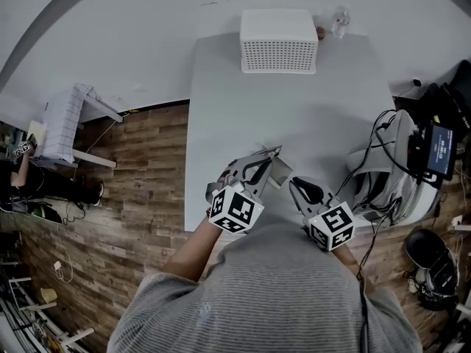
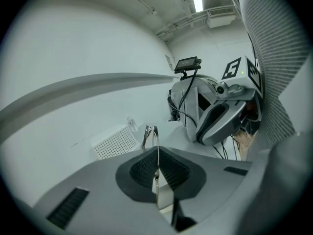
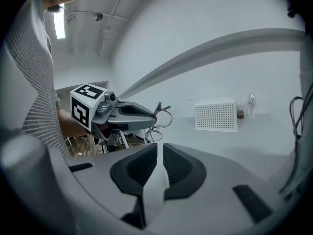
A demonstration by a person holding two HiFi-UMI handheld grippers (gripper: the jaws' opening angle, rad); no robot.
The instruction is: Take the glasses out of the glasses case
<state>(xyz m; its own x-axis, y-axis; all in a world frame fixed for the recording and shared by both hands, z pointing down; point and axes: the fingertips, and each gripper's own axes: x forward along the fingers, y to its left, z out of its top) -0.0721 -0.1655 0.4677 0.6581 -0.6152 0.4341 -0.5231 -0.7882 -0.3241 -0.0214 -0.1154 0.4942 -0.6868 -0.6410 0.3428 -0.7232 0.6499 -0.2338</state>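
The glasses (image 1: 274,151) are thin metal-framed; my left gripper (image 1: 263,162) is shut on them and holds them above the white table (image 1: 294,109). In the left gripper view the frame (image 2: 150,135) sticks up from between the closed pads of that gripper (image 2: 156,166). My right gripper (image 1: 294,183) is just to the right, shut on the pale glasses case (image 1: 280,172). The right gripper view shows the case (image 3: 155,190) as a flat pale strip pinched between its pads (image 3: 157,168). The glasses' wire loops (image 3: 161,121) hang at the left gripper's tip beyond it.
A white perforated box (image 1: 279,41) and a small clear bottle (image 1: 339,20) stand at the table's far edge. White headset gear with cables (image 1: 390,168) and a small screen (image 1: 440,151) crowd the right side. Wooden floor lies left of the table edge.
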